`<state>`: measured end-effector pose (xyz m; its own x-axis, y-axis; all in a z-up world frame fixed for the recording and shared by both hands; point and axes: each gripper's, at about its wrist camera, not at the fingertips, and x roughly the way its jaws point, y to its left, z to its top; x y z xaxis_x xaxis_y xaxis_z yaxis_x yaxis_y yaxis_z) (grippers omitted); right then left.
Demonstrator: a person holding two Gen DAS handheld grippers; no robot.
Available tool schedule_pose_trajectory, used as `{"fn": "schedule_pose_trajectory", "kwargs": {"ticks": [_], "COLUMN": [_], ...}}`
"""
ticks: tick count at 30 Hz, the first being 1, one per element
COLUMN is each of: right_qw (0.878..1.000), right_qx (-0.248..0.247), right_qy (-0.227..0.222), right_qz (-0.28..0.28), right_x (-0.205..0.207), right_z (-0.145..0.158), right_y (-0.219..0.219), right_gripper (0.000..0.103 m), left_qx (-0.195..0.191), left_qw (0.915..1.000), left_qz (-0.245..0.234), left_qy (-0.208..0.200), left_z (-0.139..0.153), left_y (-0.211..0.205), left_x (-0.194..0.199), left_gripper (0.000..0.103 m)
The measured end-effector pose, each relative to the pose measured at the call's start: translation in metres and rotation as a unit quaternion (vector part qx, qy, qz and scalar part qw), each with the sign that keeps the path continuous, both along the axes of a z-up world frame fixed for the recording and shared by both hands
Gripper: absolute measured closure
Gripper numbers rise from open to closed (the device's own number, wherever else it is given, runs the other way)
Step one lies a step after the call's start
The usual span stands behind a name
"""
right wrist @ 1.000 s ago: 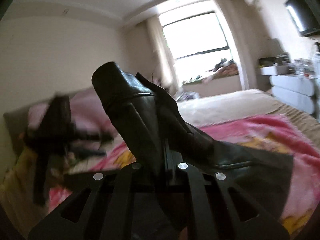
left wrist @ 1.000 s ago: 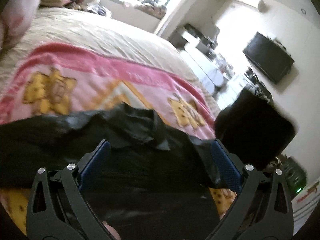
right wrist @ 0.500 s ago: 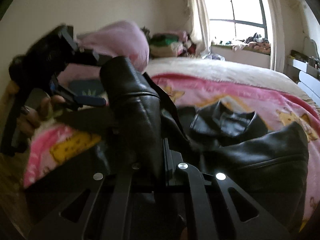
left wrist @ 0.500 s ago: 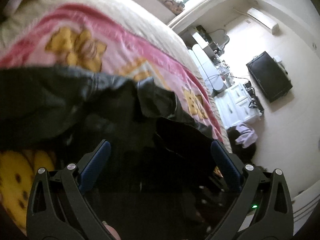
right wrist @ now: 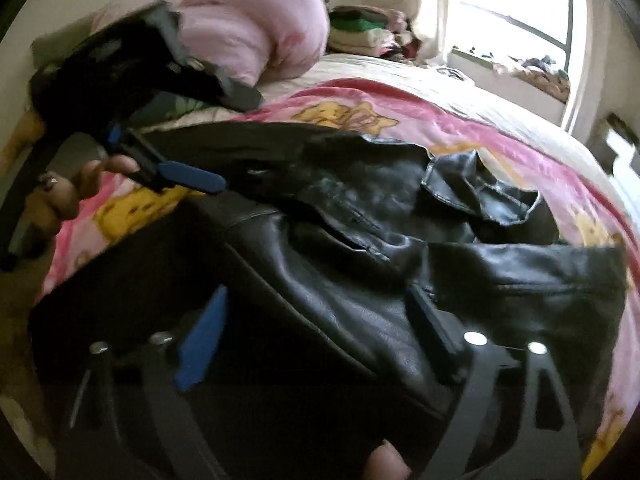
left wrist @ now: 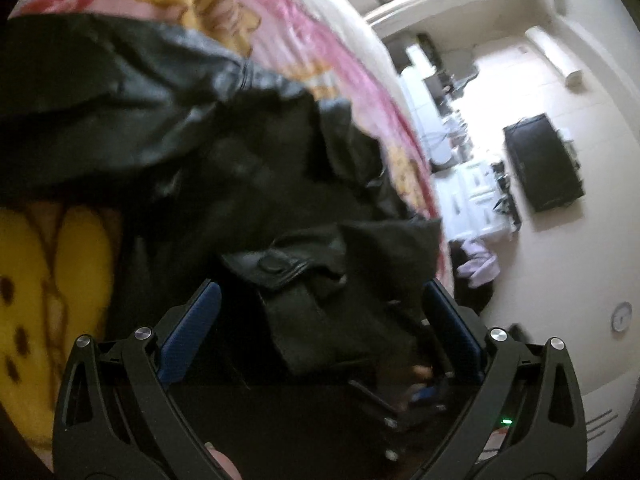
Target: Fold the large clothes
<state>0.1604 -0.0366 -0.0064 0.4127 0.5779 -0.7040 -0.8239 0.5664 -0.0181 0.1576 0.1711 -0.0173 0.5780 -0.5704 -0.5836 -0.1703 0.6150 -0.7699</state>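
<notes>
Bed-laid jacket [right wrist: 360, 248], right jaws newly open

A bed [right wrist: 420, 68] – pink blanket [right wrist: 532, 168] spread over it – carries a crumpled black leather jacket [right wrist: 360, 216], a pillow [right wrist: 256, 28], folded clothes [right wrist: 360, 32].

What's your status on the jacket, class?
Both grippers, left and right, open, right just released. Black leather jacket rumpled on pink blanket. Nothing obstructing.

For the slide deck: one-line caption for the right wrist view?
Right gripper open over a black leather jacket on the pink blanket, left gripper alongside.
</notes>
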Motion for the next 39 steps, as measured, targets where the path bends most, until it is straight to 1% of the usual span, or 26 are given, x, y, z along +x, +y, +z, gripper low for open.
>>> {"fn": "schedule_pose_trajectory", "kwargs": {"ticks": [3, 5, 8, 10, 11, 12, 13, 15, 16, 17, 19, 21, 22, 23, 25, 26, 27, 28, 29, 31, 33, 34, 35, 36, 38, 39], "right_qw": [1.000, 0.999, 0.997, 0.987, 0.980, 0.965, 0.953, 0.921, 0.909, 0.901, 0.886, 0.870, 0.865, 0.860, 0.857, 0.857, 0.859, 0.859, 0.855, 0.850, 0.843, 0.840, 0.839, 0.840, 0.842, 0.840], "right_qx": [0.020, 0.037, 0.062, 0.092, 0.104, 0.128, 0.147, 0.196, 0.213, 0.221, 0.224, 0.215, 0.214, 0.213, 0.205, 0.199, 0.193, 0.186, 0.178, 0.178, 0.196, 0.204, 0.214, 0.227, 0.236, 0.248], "right_qy": [0.011, -0.002, -0.010, 0.006, 0.013, 0.023, 0.033, 0.064, 0.078, 0.085, 0.093, 0.103, 0.113, 0.125, 0.147, 0.156, 0.171, 0.183, 0.193, 0.214, 0.234, 0.247, 0.259, 0.266, 0.250, 0.243], "right_qz": [0.021, 0.015, -0.050, -0.134, -0.167, -0.226, -0.264, -0.330, -0.351, -0.363, -0.394, -0.432, -0.440, -0.447, -0.449, -0.449, -0.443, -0.440, -0.446, -0.447, -0.443, -0.437, -0.428, -0.415, -0.416, -0.416], "right_x": [-0.005, -0.004, 0.016, 0.044, 0.054, 0.069, 0.079, 0.097, 0.103, 0.107, 0.117, 0.133, 0.141, 0.150, 0.172, 0.181, 0.192, 0.200, 0.209, 0.217, 0.221, 0.223, 0.225, 0.225, 0.224, 0.223], "right_z": [0.016, 0.026, 0.036, 0.041, 0.042, 0.044, 0.043, 0.037, 0.033, 0.030, 0.024, 0.020, 0.017, 0.013, 0.005, -0.001, -0.008, -0.014, -0.022, -0.033, -0.040, -0.044, -0.047, -0.049, -0.045, -0.045], "right_y": [-0.017, -0.032, -0.065, -0.098, -0.111, -0.135, -0.152, -0.192, -0.209, -0.220, -0.242, -0.257, -0.260, -0.262, -0.262, -0.260, -0.256, -0.254, -0.252, -0.250, -0.250, -0.250, -0.249, -0.249, -0.252, -0.256], "right_gripper": [0.007, 0.007, 0.007, 0.007, 0.007, 0.007, 0.007, 0.007, 0.007, 0.007, 0.009, 0.018, 0.021, 0.025, 0.029, 0.029, 0.029, 0.029, 0.029, 0.029, 0.031, 0.035, 0.050, 0.076, 0.089, 0.091], "left_qx": [0.015, 0.016, 0.026, 0.034, 0.046, 0.055, 0.062, 0.078, 0.087, 0.092, 0.106, 0.132, 0.144, 0.163, 0.203, 0.221, 0.232, 0.240, 0.243, 0.237, 0.223, 0.217, 0.215, 0.220, 0.240, 0.247], "left_qw": [0.9996, 0.9993, 0.9992, 0.9992, 0.9989, 0.9984, 0.9979, 0.9969, 0.9961, 0.9957, 0.9938, 0.9877, 0.9836, 0.9761, 0.9601, 0.9537, 0.9511, 0.9502, 0.9516, 0.9575, 0.9639, 0.9655, 0.9653, 0.9628, 0.9568, 0.9553], "left_qz": [-0.014, -0.022, -0.011, 0.000, 0.011, 0.017, 0.018, 0.015, 0.012, 0.008, 0.003, 0.002, 0.006, 0.009, 0.008, 0.005, 0.002, 0.000, 0.001, 0.000, 0.002, 0.002, 0.001, -0.003, -0.020, -0.022], "left_qy": [0.018, 0.026, 0.028, 0.020, 0.010, 0.004, 0.004, -0.001, -0.006, -0.012, -0.035, -0.084, -0.109, -0.144, -0.192, -0.204, -0.203, -0.198, -0.188, -0.164, -0.145, -0.144, -0.148, -0.157, -0.162, -0.161], "left_z": [-0.013, -0.021, -0.027, -0.027, -0.025, -0.024, -0.023, -0.022, -0.020, -0.017, -0.003, 0.024, 0.039, 0.058, 0.083, 0.090, 0.090, 0.086, 0.077, 0.059, 0.046, 0.045, 0.046, 0.050, 0.053, 0.052], "left_y": [-0.011, -0.019, -0.024, -0.025, -0.026, -0.027, -0.029, -0.032, -0.034, -0.037, -0.041, -0.042, -0.043, -0.044, -0.049, -0.050, -0.052, -0.052, -0.049, -0.041, -0.035, -0.032, -0.032, -0.033, -0.042, -0.043], "left_x": [0.001, 0.004, 0.009, 0.012, 0.012, 0.014, 0.016, 0.019, 0.020, 0.020, 0.019, 0.014, 0.011, 0.007, 0.002, 0.001, 0.002, 0.005, 0.008, 0.015, 0.020, 0.020, 0.020, 0.019, 0.020, 0.021], "left_gripper": [0.009, 0.009, 0.009, 0.011, 0.016, 0.037, 0.064, 0.081, 0.092, 0.097, 0.100, 0.101, 0.101, 0.101, 0.101, 0.101, 0.101, 0.101, 0.101, 0.101, 0.101, 0.101, 0.101, 0.101, 0.101, 0.101]}}
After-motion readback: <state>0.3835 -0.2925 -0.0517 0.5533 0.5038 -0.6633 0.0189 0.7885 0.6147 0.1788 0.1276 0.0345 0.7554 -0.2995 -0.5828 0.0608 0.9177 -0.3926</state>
